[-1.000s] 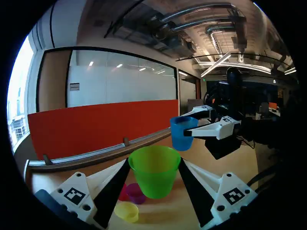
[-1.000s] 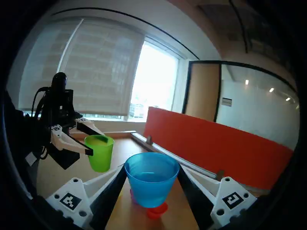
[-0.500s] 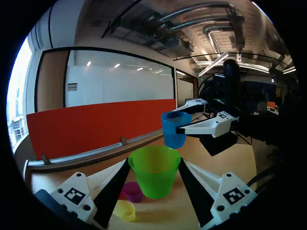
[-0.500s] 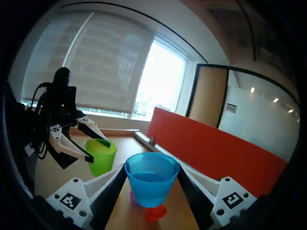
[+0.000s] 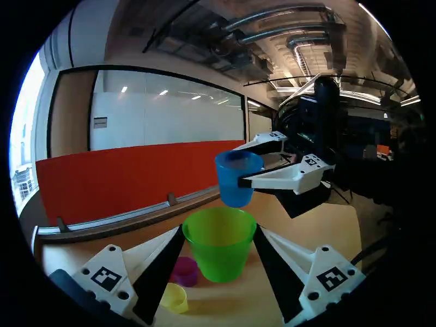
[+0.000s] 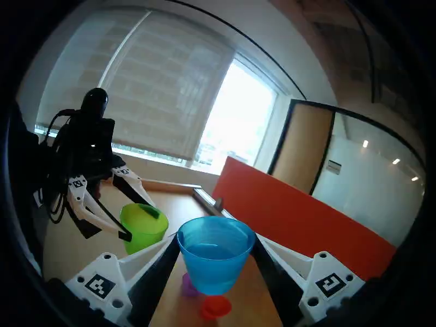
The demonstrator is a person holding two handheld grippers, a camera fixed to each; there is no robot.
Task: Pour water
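Wood-topped table [image 5: 332,226] below and an open office all round. Closest in the left gripper view, the left gripper [image 5: 218,231] has its jaws spread to a cup's width, both black-lined fingers pressed against the sides of a translucent green plastic cup [image 5: 219,250], held upright above the tabletop. Down beside the left finger, a small purple plastic cup [image 5: 185,271] and a small yellow plastic cup [image 5: 174,298] sit on the wood, near each other.

Just past the green rim and a little higher, a blue plastic cup [image 5: 235,177] hangs in the air, pinched between the white fingers of the right gripper [image 5: 238,165], which reaches in from the right.

Over to the right gripper view: that same gripper [image 6: 216,240] is parted about as wide and clamps the blue cup [image 6: 215,267] on both sides, upright, with water [image 6: 212,252] showing inside, well below the rim. Under it on the table, a small red plastic cup [image 6: 213,307], with the purple one [image 6: 188,284] next to it. Further left, the left gripper [image 6: 143,224] carries the green cup [image 6: 143,229], its mouth tipped toward the camera, clear of the blue cup.

Behind both runs a long orange partition panel [image 6: 294,218]. Beyond that, a bright window [image 6: 234,125] with a pale roller blind [image 6: 158,98] alongside, and in the left gripper view a white glass wall [image 5: 163,117] under exposed ceiling pipes [image 5: 283,24].
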